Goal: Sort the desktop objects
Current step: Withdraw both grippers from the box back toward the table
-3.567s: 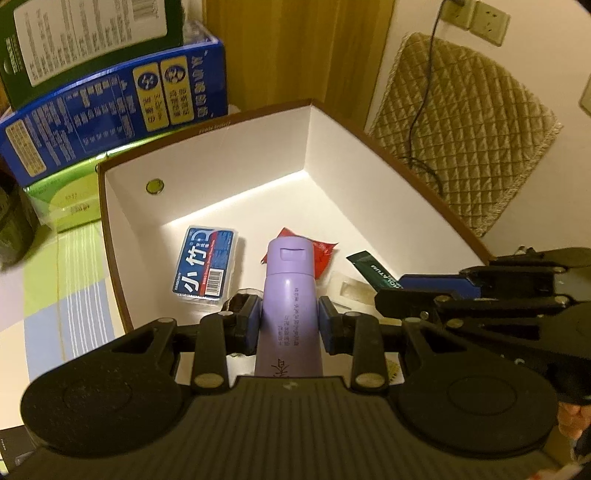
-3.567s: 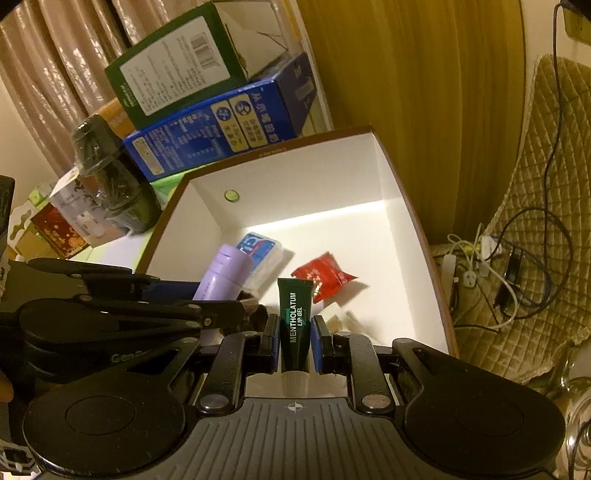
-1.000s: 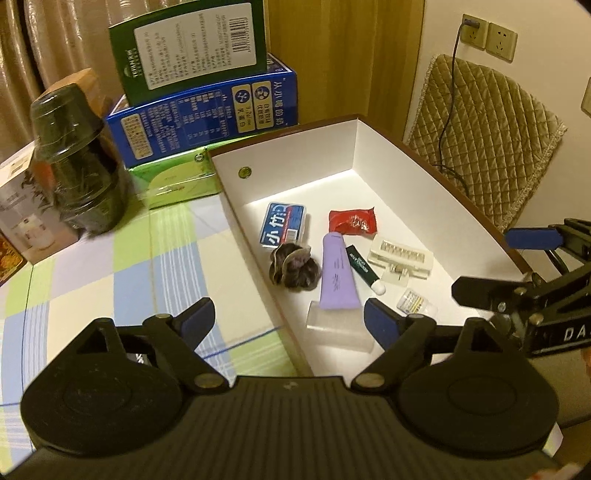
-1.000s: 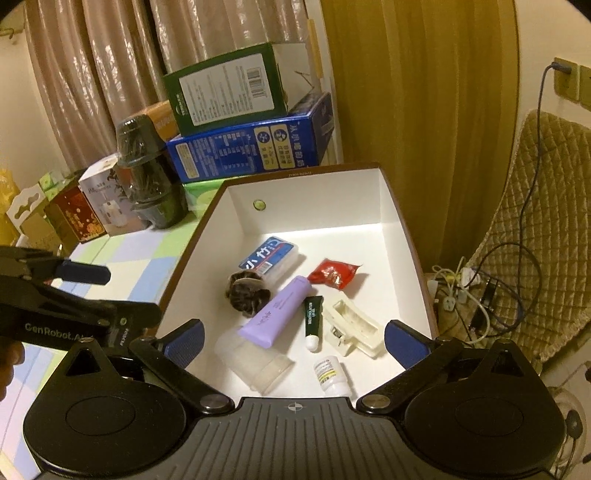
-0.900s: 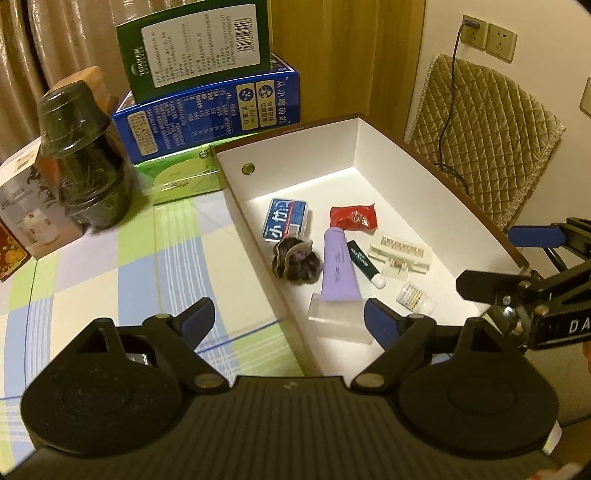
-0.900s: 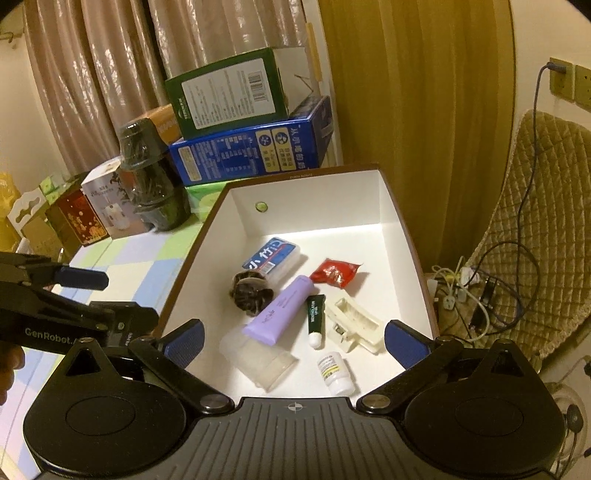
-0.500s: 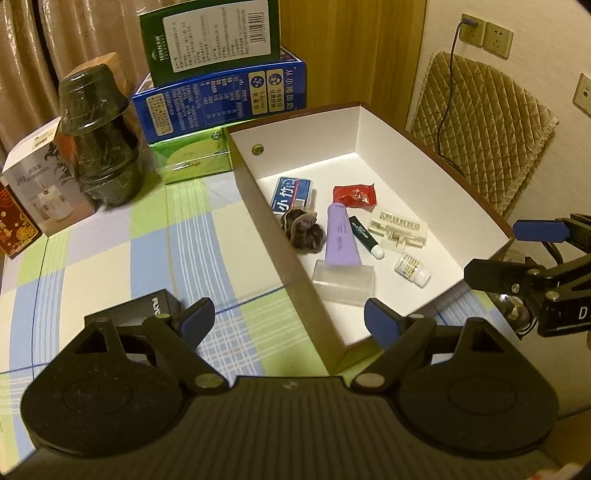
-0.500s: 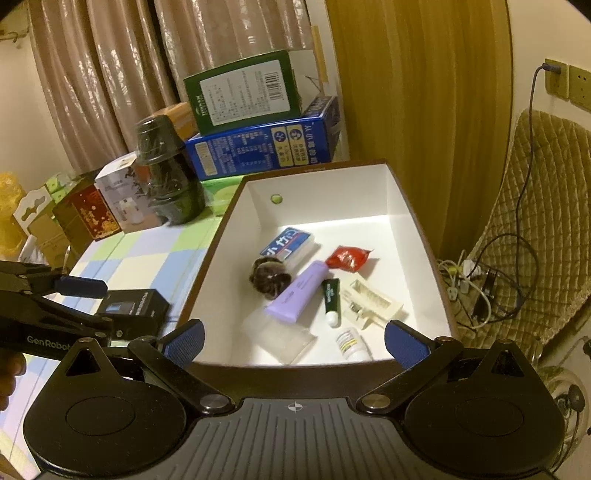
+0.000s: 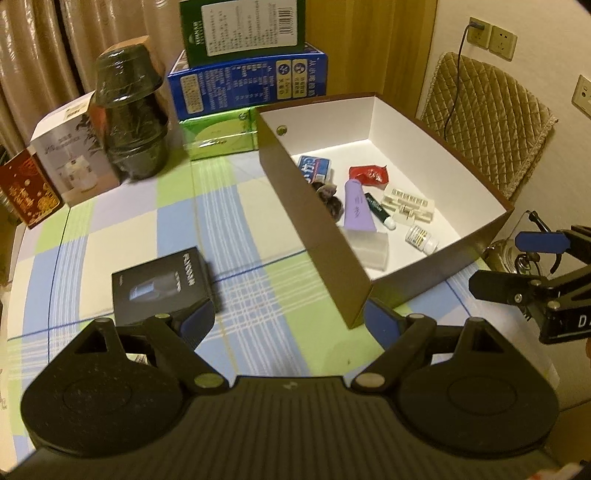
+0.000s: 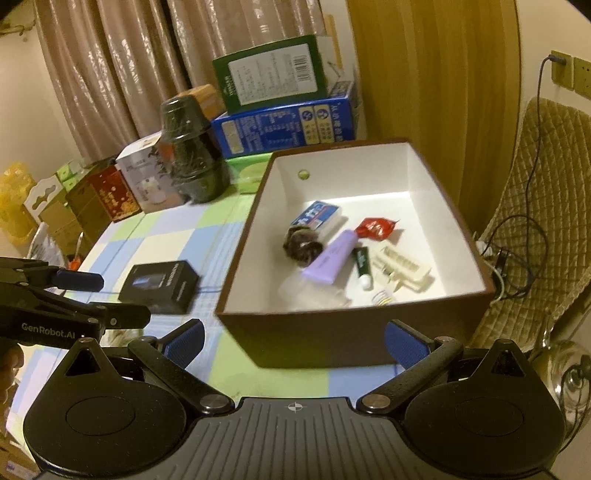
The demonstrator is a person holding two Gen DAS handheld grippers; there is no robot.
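Note:
A brown box with a white inside stands on the checked tablecloth. In it lie a purple tube, a green lip-gel tube, a red packet, a blue pack, a dark hair tie, a small white bottle and a clear case. A black box lies on the cloth left of the brown box. My left gripper is open and empty, near the black box. My right gripper is open and empty, before the brown box.
Stacked blue and green cartons, a dark wrapped jar and small gift boxes line the back of the table. A padded chair with cables stands right of the table edge.
Both grippers let go of the purple tube and the lip-gel tube, which now lie in the brown box. Both have drawn back and up, open; the black box has come into view.

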